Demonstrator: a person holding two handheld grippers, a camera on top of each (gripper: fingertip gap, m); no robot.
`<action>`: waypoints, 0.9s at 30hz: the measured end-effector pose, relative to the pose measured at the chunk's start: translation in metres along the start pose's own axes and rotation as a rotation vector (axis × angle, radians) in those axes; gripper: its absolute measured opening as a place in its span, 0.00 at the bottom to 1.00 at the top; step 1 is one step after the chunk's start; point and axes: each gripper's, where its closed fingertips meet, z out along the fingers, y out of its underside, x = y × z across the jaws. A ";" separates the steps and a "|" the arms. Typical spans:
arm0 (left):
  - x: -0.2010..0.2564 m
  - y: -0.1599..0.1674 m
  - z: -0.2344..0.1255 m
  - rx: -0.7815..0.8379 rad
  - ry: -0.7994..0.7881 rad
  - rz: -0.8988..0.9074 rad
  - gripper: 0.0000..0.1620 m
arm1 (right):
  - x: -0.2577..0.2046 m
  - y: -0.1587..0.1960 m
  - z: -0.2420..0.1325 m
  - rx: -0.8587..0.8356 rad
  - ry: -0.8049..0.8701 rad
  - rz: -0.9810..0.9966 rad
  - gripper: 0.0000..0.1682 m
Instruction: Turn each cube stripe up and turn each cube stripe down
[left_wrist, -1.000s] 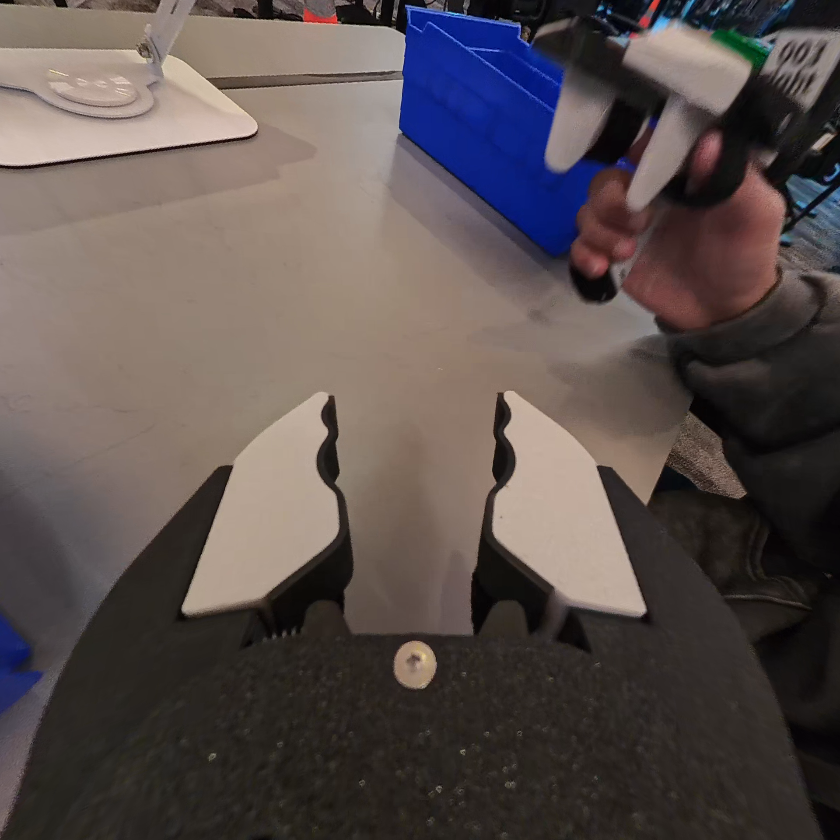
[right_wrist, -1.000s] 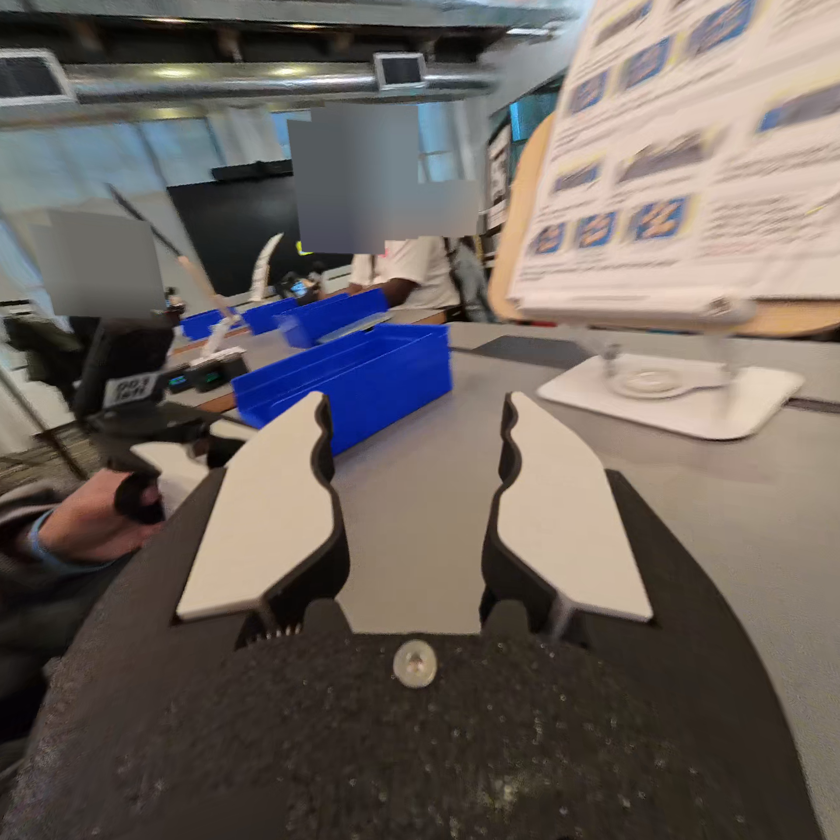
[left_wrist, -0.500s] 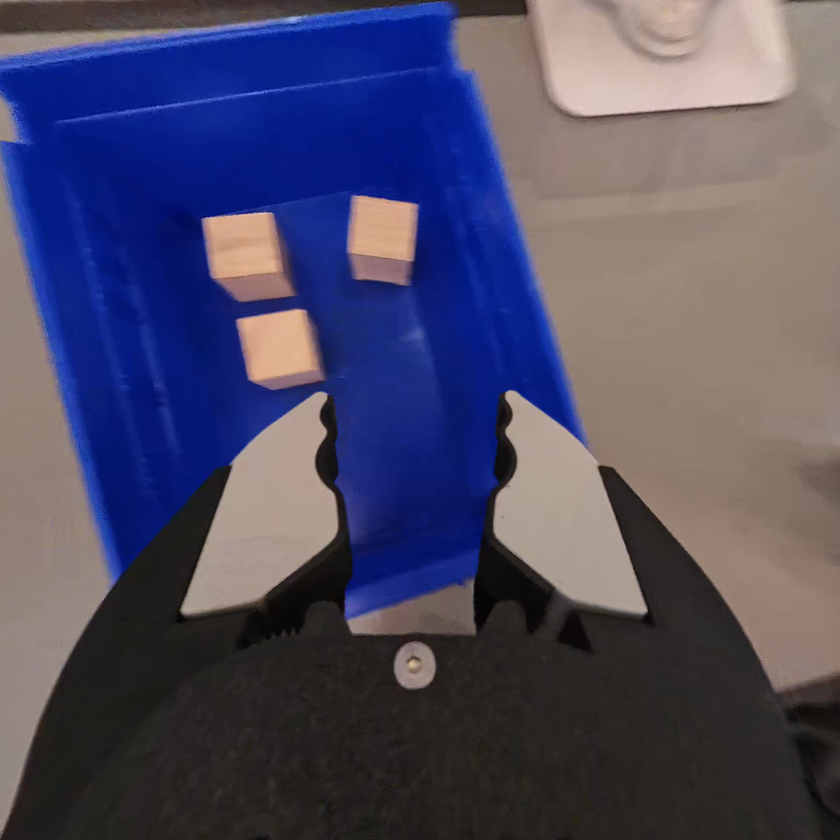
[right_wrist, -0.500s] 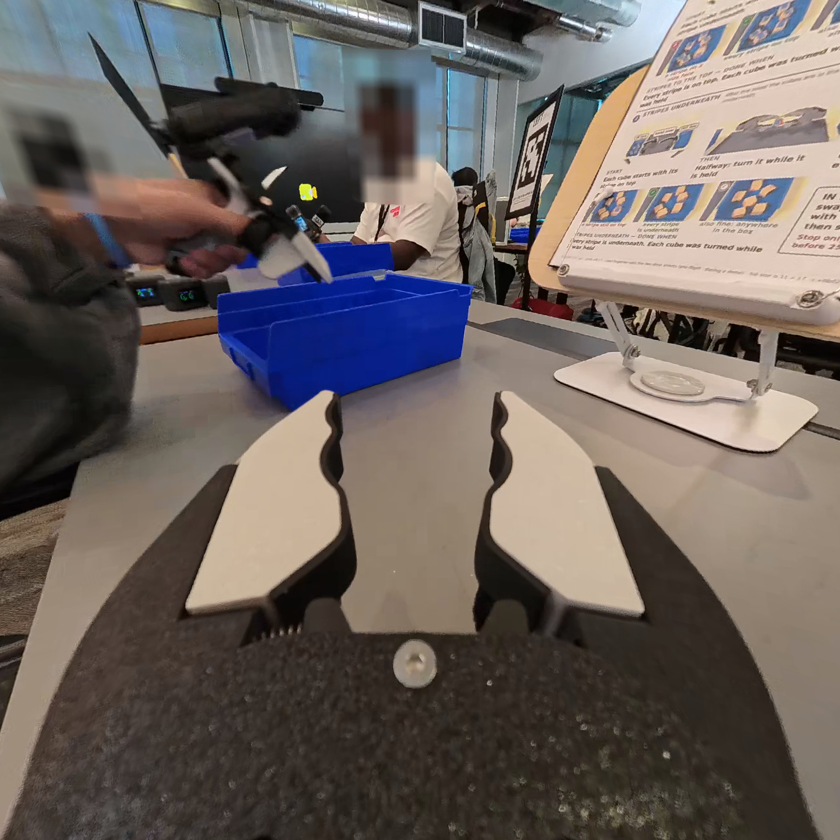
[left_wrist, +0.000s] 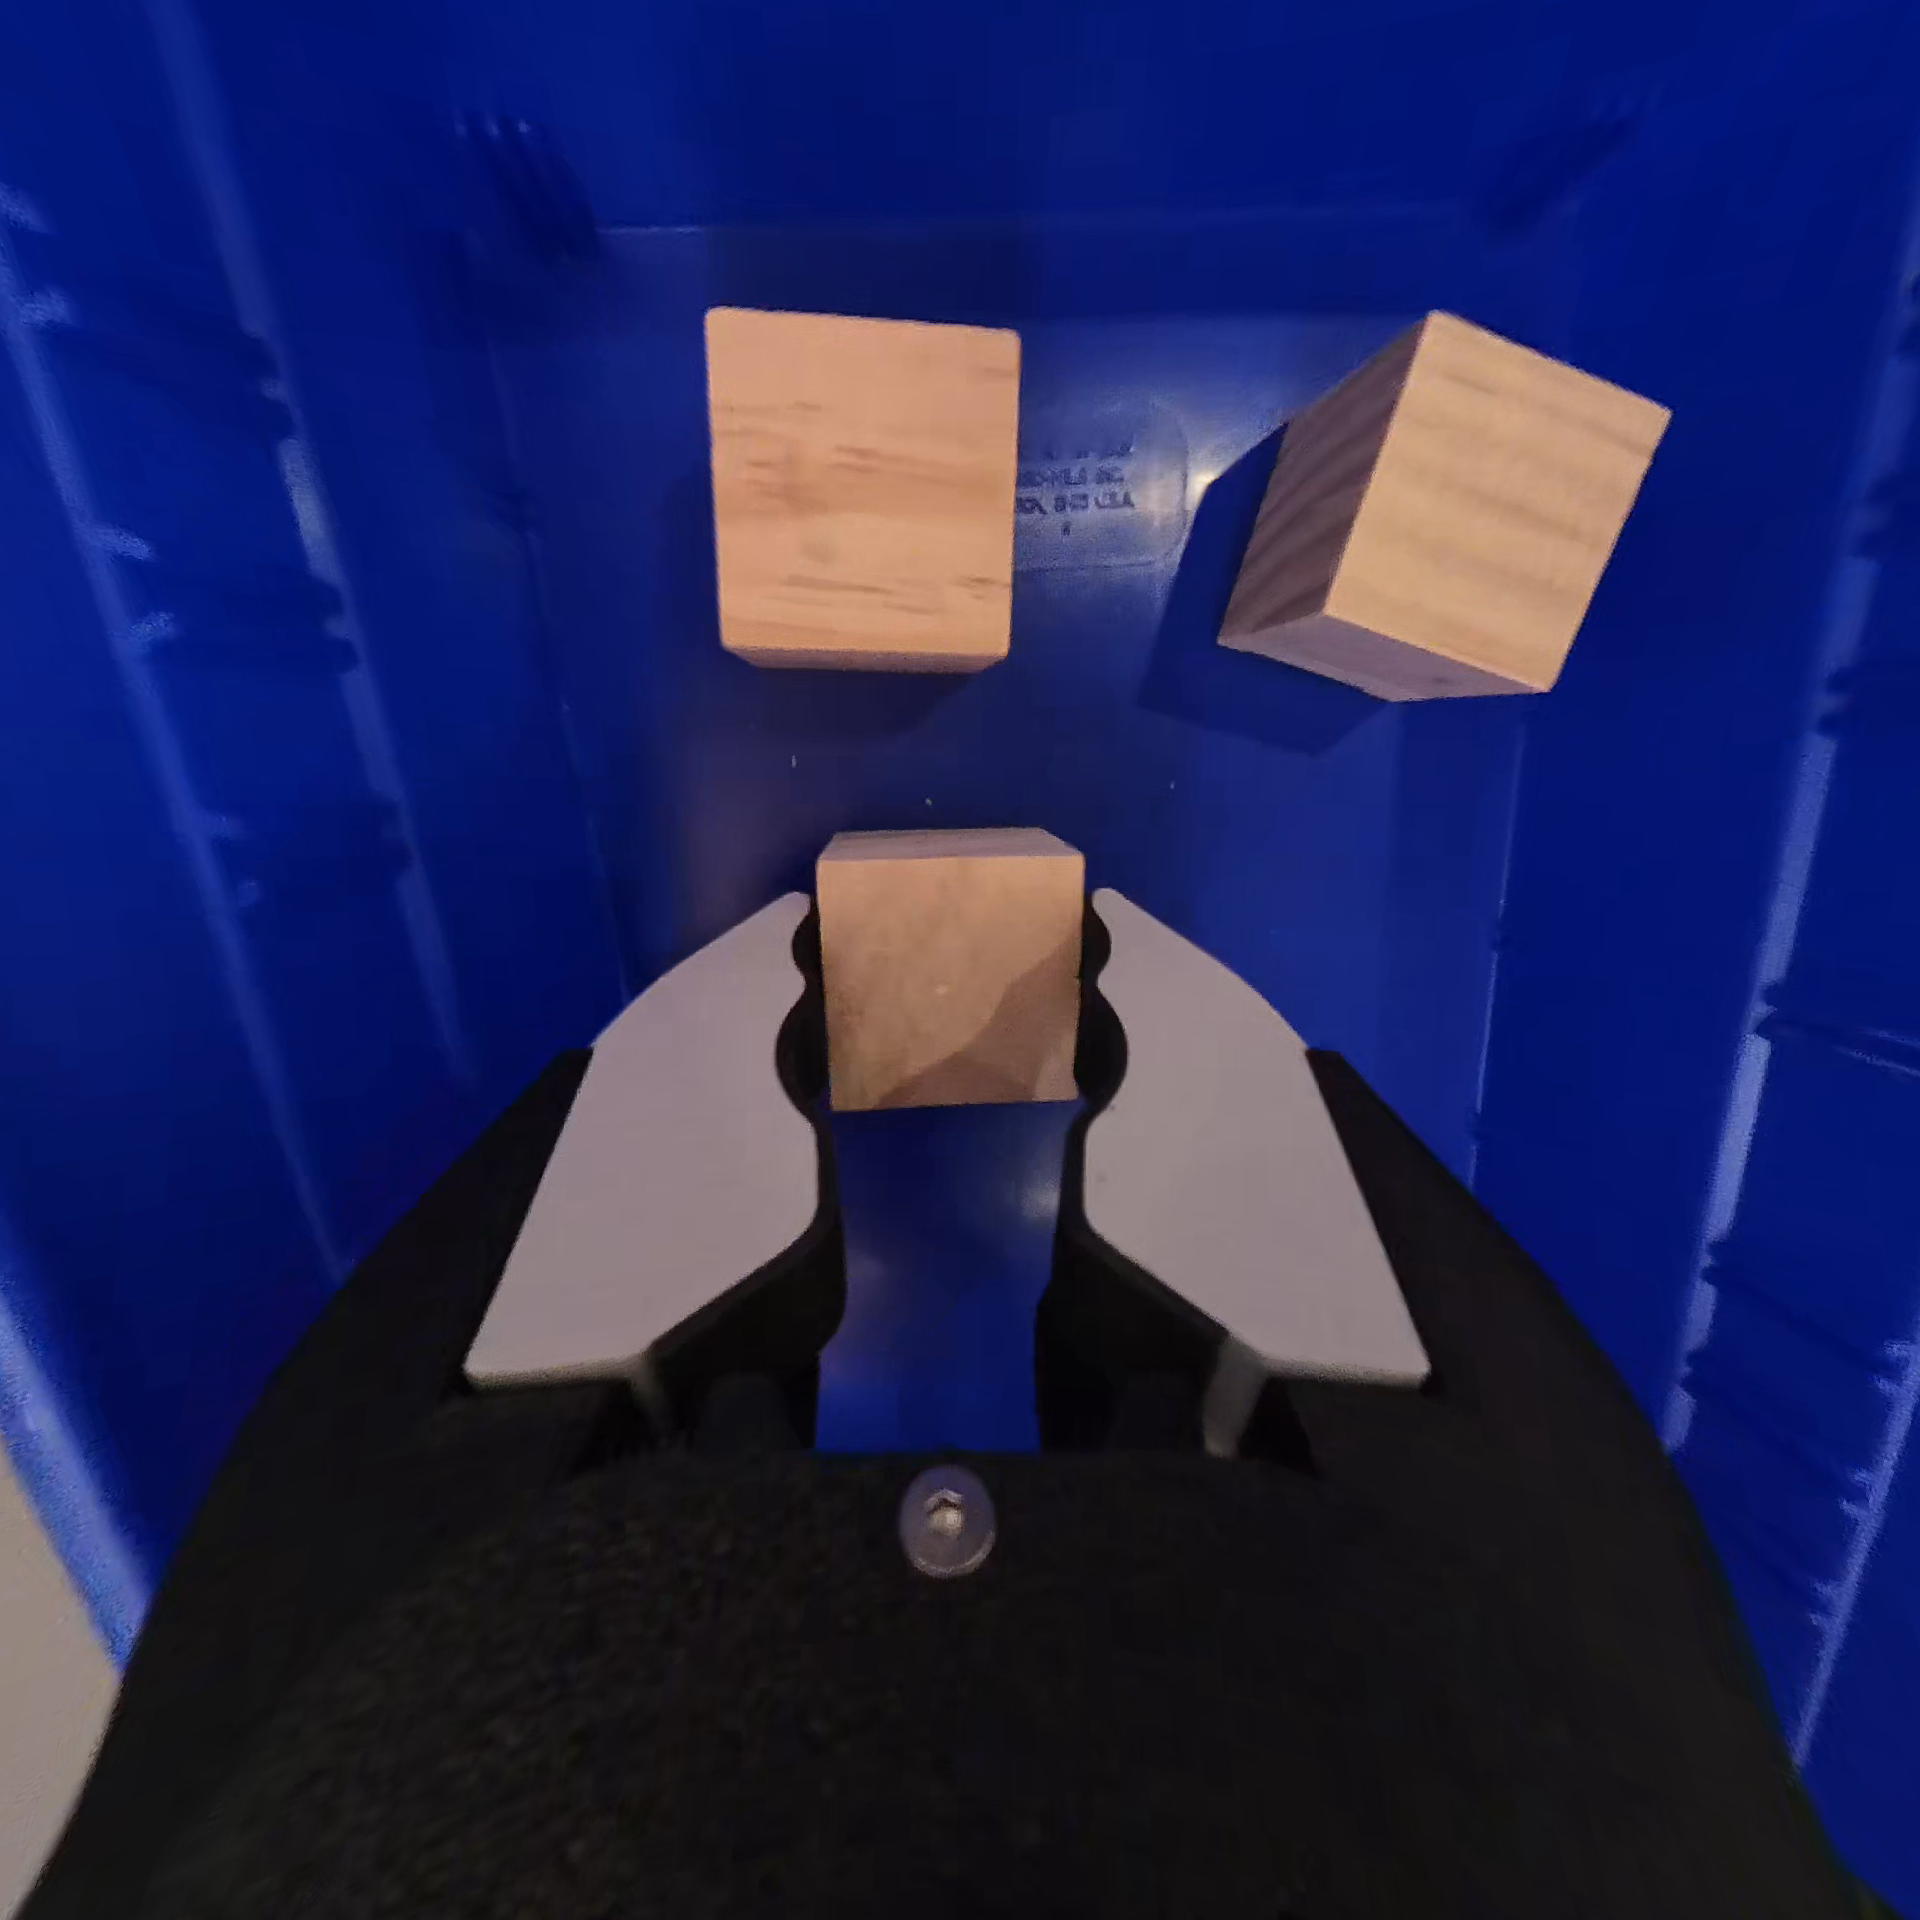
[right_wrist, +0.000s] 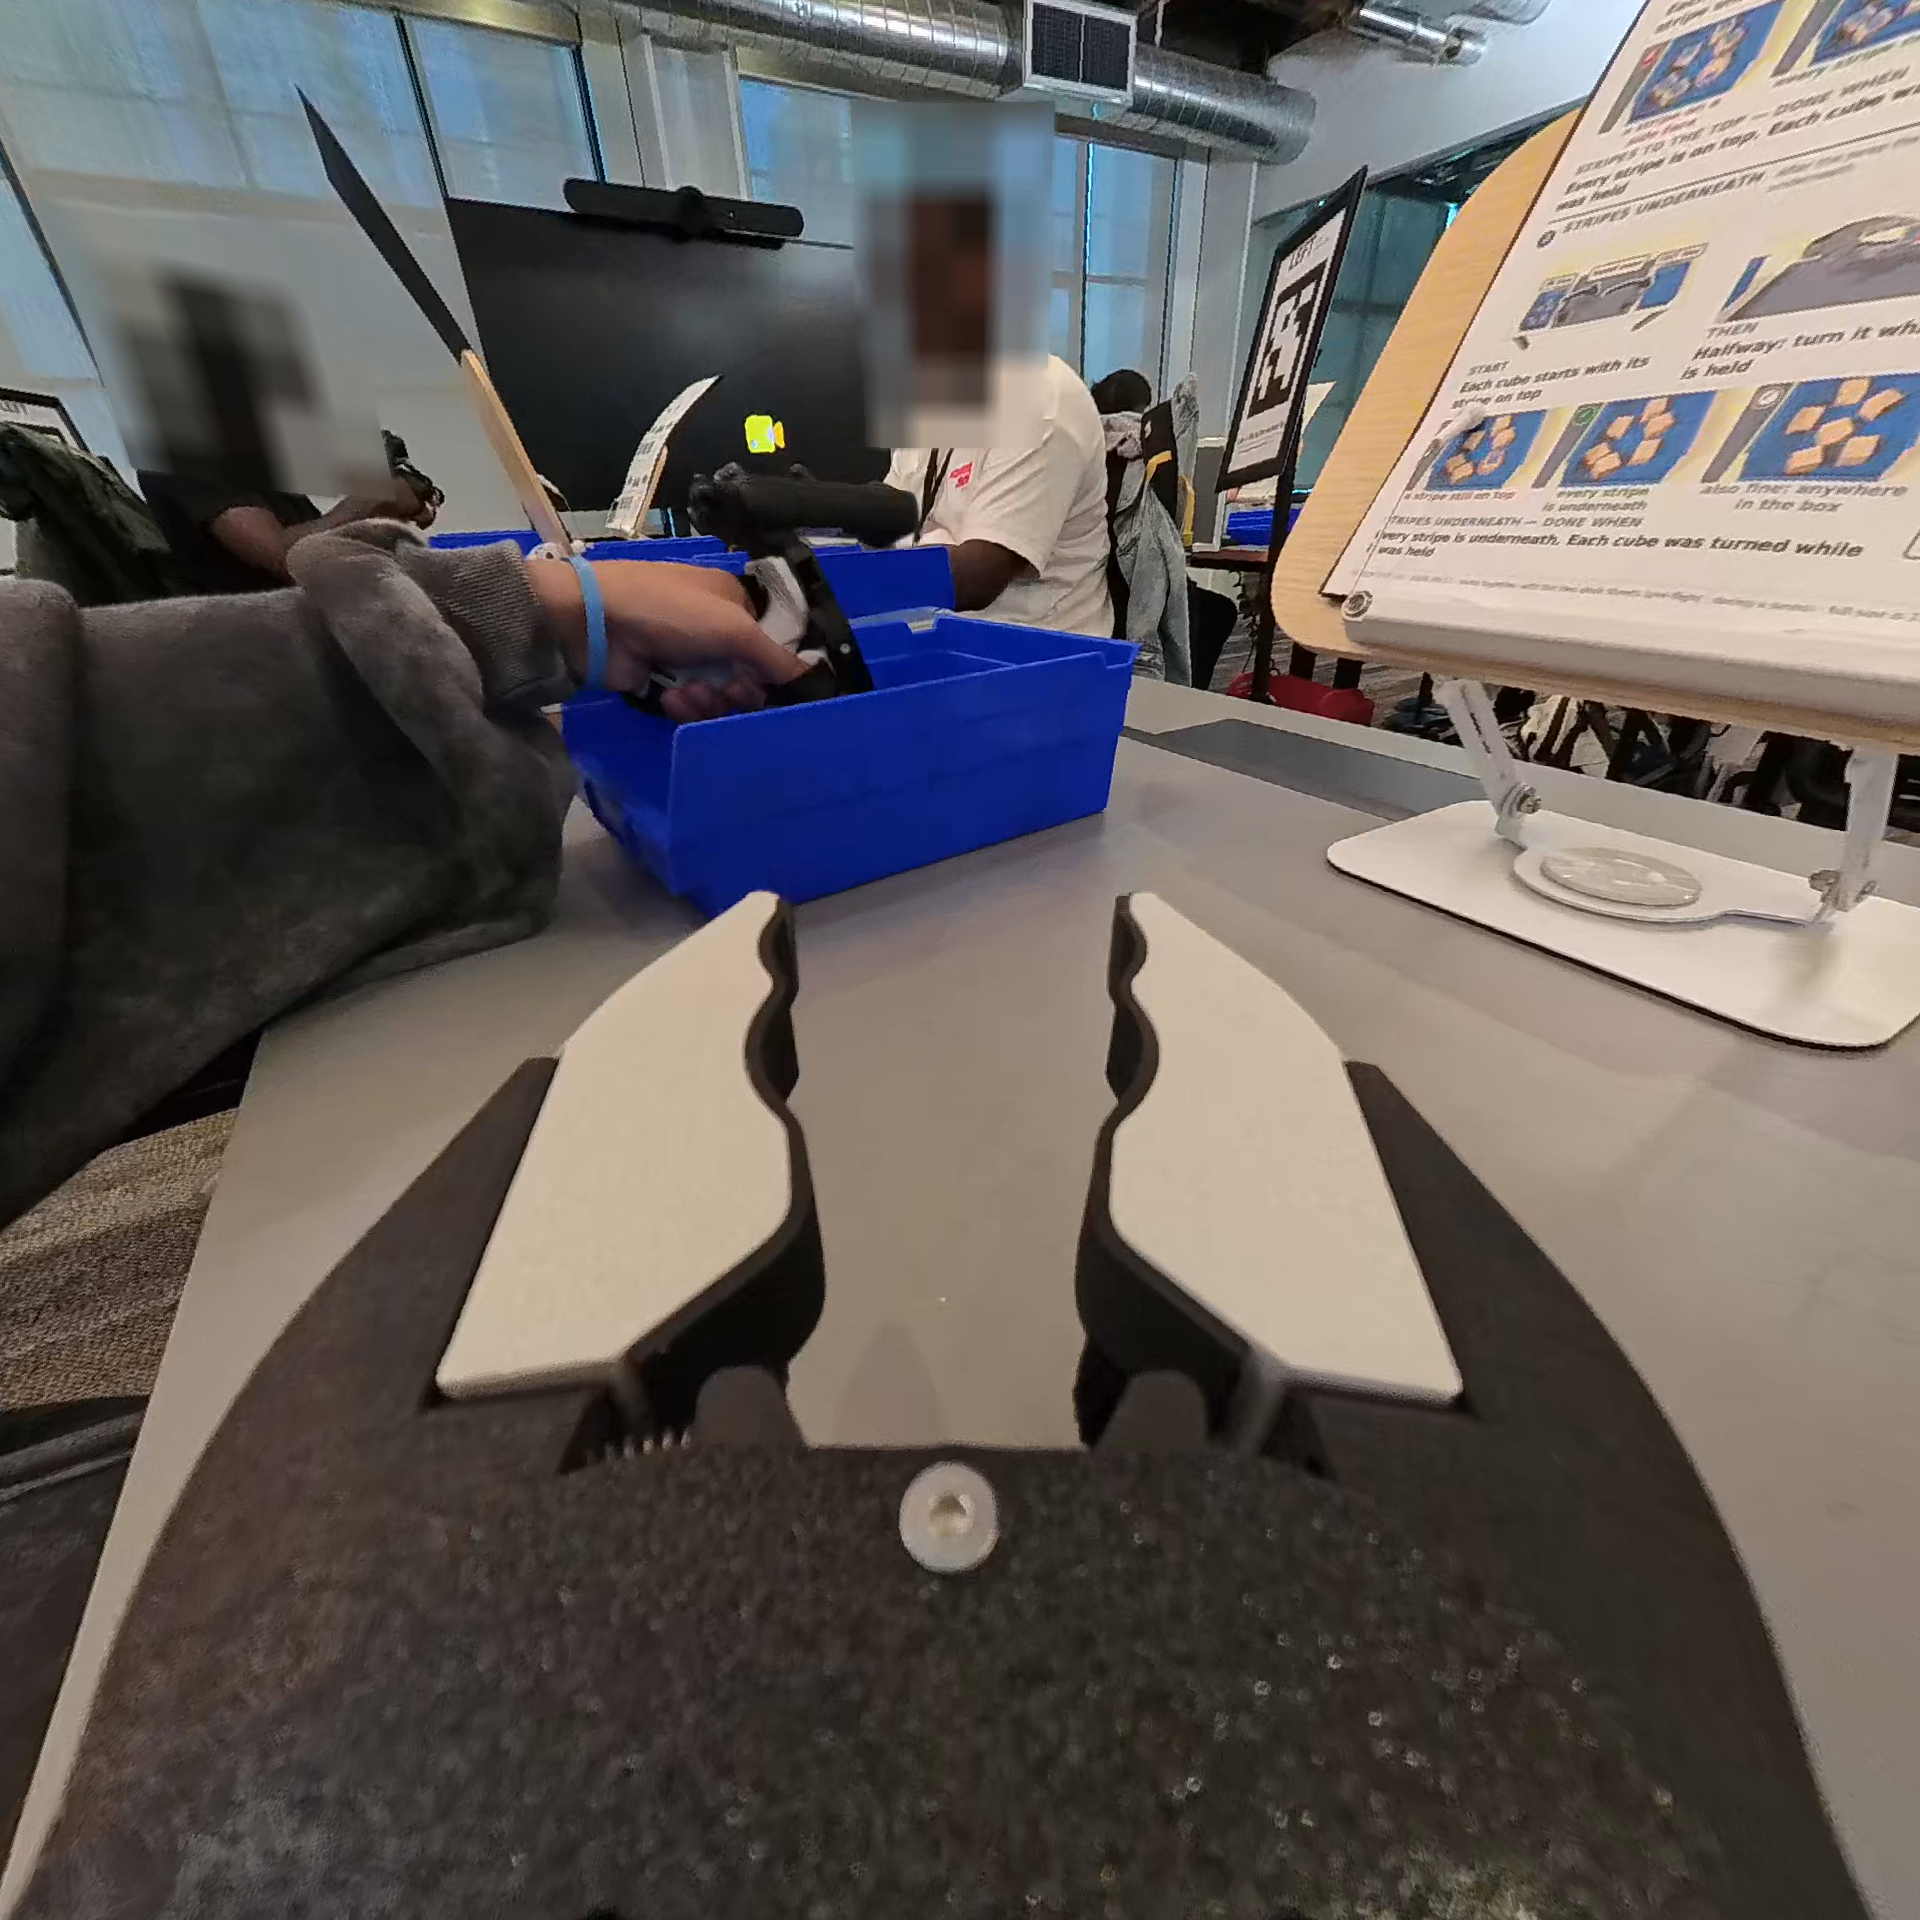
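The near cube, a plain wooden block, sits between the two grey fingers of the left gripper inside the blue bin. The jaws stand about a cube's width apart, with their inner edges right at the cube's left and right faces; whether they press on it or only flank it cannot be told, nor whether the cube rests on the bin floor or is lifted. No stripe shows on its visible faces. Farther in lie two more blocks on the bin floor: the far left cube, squared to the view, and the far right cube, turned at an angle with a corner toward the camera. They are apart from each other and from the near cube, and their visible faces are plain wood too.

In the right wrist view, the bin stands on the grey surface, far and to the left, with a hand in a grey sleeve reaching into it, holding the left gripper's handle. The right gripper hovers low over the bare surface, well apart from the bin, its jaws wide open and holding nothing. To the far right stands a white stand carrying an instruction sheet.
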 end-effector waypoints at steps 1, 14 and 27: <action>0.001 0.000 -0.005 0.013 0.013 0.001 0.27 | 0.000 0.000 0.000 0.002 0.001 0.000 0.34; 0.155 0.011 -0.154 0.395 0.473 0.183 0.27 | 0.019 -0.010 -0.007 0.064 0.042 0.085 0.33; 0.376 0.082 -0.150 0.122 1.450 -0.008 0.27 | 0.008 -0.023 -0.012 0.103 -0.058 0.020 0.37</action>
